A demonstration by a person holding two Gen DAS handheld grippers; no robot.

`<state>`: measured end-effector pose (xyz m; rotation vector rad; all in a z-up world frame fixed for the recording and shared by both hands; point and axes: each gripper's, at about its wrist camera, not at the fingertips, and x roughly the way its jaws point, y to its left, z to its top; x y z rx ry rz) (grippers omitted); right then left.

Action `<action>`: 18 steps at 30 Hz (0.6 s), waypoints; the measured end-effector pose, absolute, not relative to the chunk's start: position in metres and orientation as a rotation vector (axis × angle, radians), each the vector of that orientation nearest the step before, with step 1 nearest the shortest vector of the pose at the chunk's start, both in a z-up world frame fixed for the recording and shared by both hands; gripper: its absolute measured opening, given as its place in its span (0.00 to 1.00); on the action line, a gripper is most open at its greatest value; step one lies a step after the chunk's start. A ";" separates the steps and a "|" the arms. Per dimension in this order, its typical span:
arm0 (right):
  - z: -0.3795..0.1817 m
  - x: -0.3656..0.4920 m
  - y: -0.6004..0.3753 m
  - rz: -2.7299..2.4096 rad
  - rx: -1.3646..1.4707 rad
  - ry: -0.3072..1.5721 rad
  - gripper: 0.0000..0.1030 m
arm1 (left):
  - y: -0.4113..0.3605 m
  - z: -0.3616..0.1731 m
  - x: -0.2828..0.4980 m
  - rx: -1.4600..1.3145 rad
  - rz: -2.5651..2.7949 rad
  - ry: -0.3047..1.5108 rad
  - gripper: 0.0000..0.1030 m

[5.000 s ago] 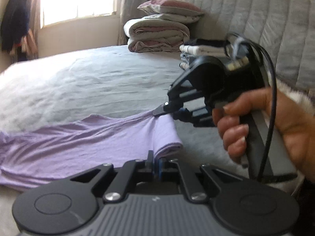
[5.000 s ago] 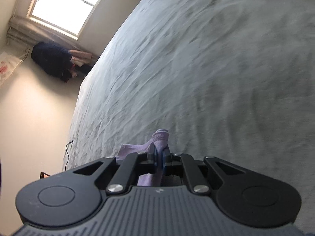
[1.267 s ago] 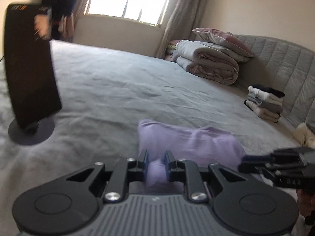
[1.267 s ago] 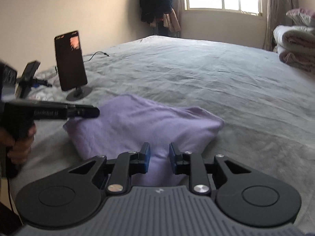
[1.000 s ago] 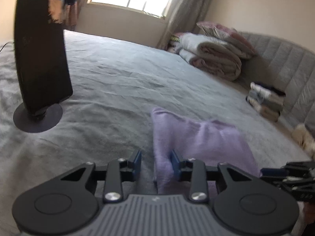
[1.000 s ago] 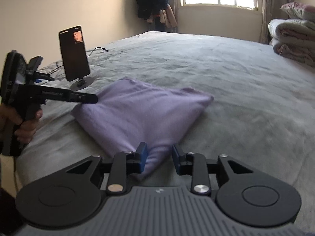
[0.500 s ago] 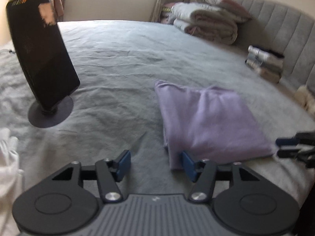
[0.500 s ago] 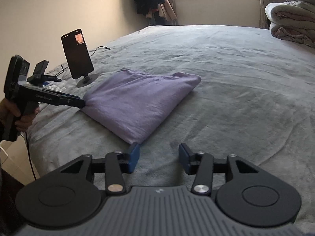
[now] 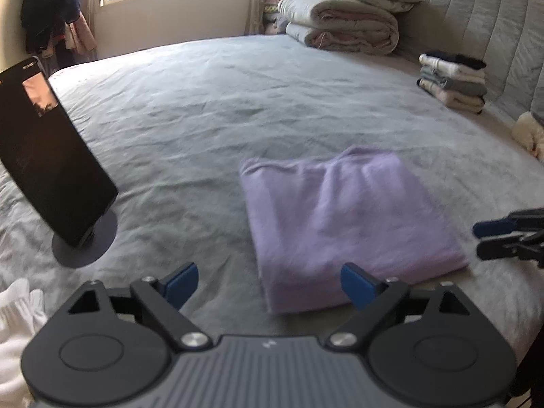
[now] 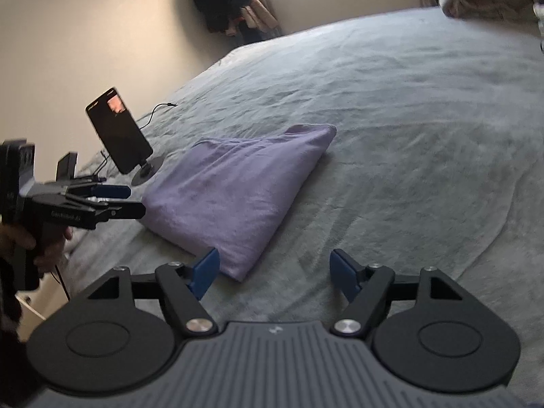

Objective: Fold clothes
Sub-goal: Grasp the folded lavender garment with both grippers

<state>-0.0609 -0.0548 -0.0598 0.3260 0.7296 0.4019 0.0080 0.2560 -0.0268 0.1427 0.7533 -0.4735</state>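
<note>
Left wrist view: my left gripper (image 9: 268, 284) and right gripper (image 10: 273, 270) are opening, empty; the folded lilac garment (image 9: 343, 224) at twelve o'clock could snag and unfold.

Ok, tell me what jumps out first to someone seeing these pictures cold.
The folded lilac garment lies on the grey bedspread, just ahead of both grippers, whose jaws are opening with nothing held. A black phone on a stand leans left of it, and folded clothes are stacked by the headboard.

Grey bed (image 9: 238, 102) carries folded purple garment (image 9: 346, 217), phone stand (image 9: 85, 244), quilts (image 9: 340, 27).
</note>
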 end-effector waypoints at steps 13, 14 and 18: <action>-0.072 0.007 -0.076 0.394 0.796 0.870 0.71 | 0.286 -0.070 0.079 -0.458 -0.619 0.900 0.80; -0.074 0.010 -0.078 0.390 0.833 0.866 0.70 | 0.287 -0.074 0.083 -0.500 -0.626 0.906 0.77; -0.084 0.020 -0.085 0.377 0.960 0.842 0.64 | 0.282 -0.087 0.097 -0.629 -0.647 0.917 0.73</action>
